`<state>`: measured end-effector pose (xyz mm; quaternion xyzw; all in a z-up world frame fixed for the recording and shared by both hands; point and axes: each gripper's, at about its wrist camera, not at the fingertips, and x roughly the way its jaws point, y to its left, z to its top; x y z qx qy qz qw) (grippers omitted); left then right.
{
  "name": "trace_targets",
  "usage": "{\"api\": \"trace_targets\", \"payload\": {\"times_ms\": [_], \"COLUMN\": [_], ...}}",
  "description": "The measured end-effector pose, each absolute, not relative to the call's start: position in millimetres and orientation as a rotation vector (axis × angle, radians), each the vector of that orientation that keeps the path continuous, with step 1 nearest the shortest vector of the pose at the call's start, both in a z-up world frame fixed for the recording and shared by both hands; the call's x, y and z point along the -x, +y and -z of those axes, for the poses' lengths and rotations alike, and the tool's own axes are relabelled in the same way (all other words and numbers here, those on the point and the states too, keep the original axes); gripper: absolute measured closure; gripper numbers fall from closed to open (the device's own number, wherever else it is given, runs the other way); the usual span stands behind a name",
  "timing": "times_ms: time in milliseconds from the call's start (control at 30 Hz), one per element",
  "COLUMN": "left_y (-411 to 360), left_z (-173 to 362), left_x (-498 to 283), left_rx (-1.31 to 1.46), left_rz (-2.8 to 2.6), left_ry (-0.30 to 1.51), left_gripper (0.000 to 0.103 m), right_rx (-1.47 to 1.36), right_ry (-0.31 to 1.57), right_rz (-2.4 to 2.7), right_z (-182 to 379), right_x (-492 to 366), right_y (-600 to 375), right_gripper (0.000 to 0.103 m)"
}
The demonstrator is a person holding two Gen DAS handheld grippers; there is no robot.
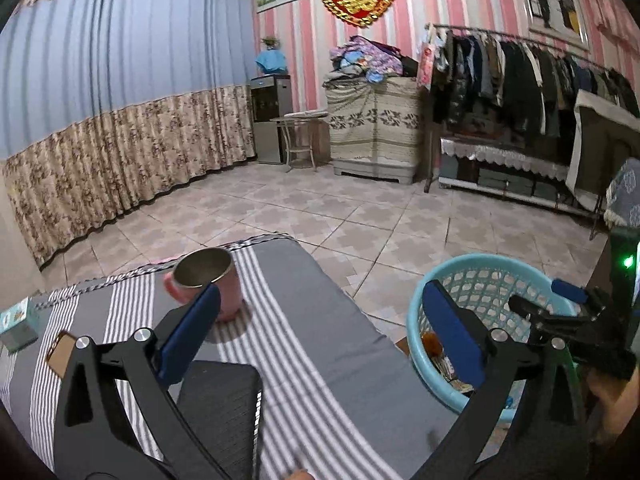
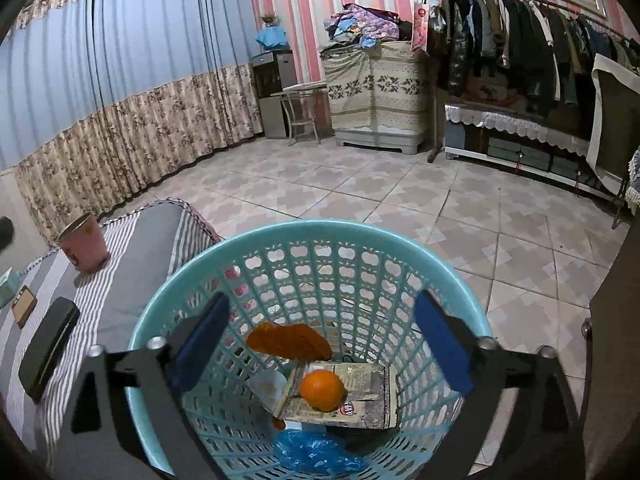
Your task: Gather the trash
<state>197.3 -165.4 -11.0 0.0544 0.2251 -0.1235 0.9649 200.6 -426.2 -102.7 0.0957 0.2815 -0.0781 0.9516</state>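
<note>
A light blue plastic basket [image 2: 312, 232] stands on the floor beside the striped mattress [image 1: 320, 344]; it also shows in the left wrist view [image 1: 472, 264]. Inside lie an orange [image 2: 322, 390], a flat paper package [image 2: 360, 404], an orange peel or wrapper [image 2: 288, 340] and a blue plastic bag [image 2: 312, 452]. My right gripper [image 2: 320, 344] is open and empty, directly above the basket. My left gripper [image 1: 324, 328] is open and empty over the mattress. The right gripper [image 1: 560, 312] appears in the left wrist view over the basket.
On the mattress stand a pink metal-lined cup [image 1: 208, 280], a black case [image 1: 224, 408], a phone [image 1: 60, 350] and a teal box [image 1: 16, 324]. Tiled floor lies beyond. Curtains [image 1: 100, 120], a covered cabinet [image 1: 372, 120] and a clothes rack [image 1: 520, 80] line the walls.
</note>
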Motion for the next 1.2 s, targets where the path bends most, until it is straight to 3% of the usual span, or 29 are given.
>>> {"api": "trace_targets", "payload": {"times_ms": [500, 1200], "left_y": [-67.3, -6.4], "left_z": [-2.7, 11.0], "left_x": [-134.4, -36.2], "left_rx": [-0.029, -0.059], "left_rz": [0.169, 0.034], "left_ry": [0.413, 0.384], "left_gripper": [0.005, 0.005], "right_rx": [-0.187, -0.054], "right_ry": [0.526, 0.435], "right_rz": [0.092, 0.072], "right_z": [61.8, 29.1], "right_x": [-138.5, -41.3], "right_y": [-319.9, -213.6], "right_gripper": [0.004, 0.004]}}
